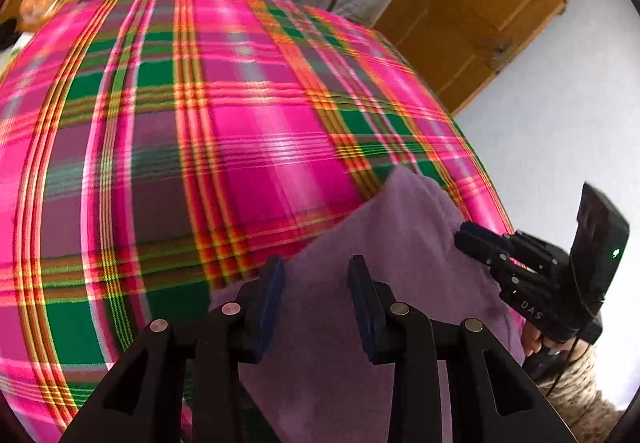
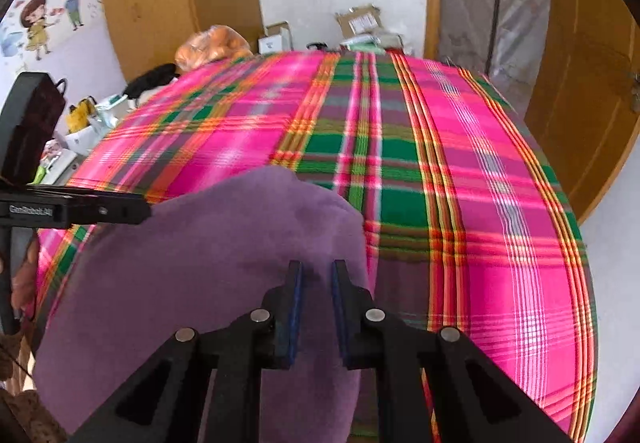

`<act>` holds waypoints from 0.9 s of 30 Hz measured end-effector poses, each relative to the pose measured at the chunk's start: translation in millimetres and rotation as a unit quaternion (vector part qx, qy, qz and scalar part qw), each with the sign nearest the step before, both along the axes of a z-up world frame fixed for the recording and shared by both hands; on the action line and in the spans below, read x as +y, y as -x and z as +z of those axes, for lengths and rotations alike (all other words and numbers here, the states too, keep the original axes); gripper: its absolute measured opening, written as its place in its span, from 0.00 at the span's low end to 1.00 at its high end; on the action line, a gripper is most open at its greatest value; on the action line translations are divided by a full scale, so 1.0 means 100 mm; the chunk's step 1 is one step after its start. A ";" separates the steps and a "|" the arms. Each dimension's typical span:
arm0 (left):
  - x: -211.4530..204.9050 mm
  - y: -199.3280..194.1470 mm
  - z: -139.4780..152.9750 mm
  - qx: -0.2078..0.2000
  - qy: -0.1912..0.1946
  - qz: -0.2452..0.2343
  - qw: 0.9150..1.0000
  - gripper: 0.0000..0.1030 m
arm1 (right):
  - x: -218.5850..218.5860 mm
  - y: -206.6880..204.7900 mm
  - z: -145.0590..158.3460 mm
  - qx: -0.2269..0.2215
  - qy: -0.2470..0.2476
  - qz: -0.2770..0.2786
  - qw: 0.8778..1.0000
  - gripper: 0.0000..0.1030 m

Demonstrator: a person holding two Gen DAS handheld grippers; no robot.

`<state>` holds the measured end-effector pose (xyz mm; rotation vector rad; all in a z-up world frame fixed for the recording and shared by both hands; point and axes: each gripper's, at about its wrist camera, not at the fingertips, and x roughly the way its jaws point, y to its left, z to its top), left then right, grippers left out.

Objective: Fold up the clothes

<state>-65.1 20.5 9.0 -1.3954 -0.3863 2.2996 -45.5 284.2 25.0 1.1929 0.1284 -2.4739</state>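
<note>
Purple fleece garment [image 2: 192, 263], soft and rumpled, on plaid blanket [image 2: 440, 171]; both grippers' jaws spread w/ nothing pinched.

Ahead of me the plaid-covered surface [image 2: 460, 179] lies bare and wide, free to pass over. The purple garment [image 2: 208, 255] fills its near edge under my jaws. Boxes [image 2: 360, 23] and an orange bag [image 2: 212, 45] crowd the far edge; clutter [image 2: 80, 127] lines the left side.
</note>
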 end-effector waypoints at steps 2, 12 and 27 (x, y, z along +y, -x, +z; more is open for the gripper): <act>-0.03 0.01 -0.05 -0.006 -0.005 0.003 1.000 0.34 | 0.04 0.03 -0.05 -0.008 0.005 -0.006 1.000 0.15; -0.03 -0.01 -0.09 0.003 -0.002 0.002 1.000 0.34 | 0.13 -0.02 -0.15 0.001 0.040 -0.022 0.999 0.15; -0.12 -0.65 0.14 0.024 -0.025 -0.008 0.999 0.34 | 0.30 -0.80 0.02 0.014 0.079 -0.023 0.997 0.15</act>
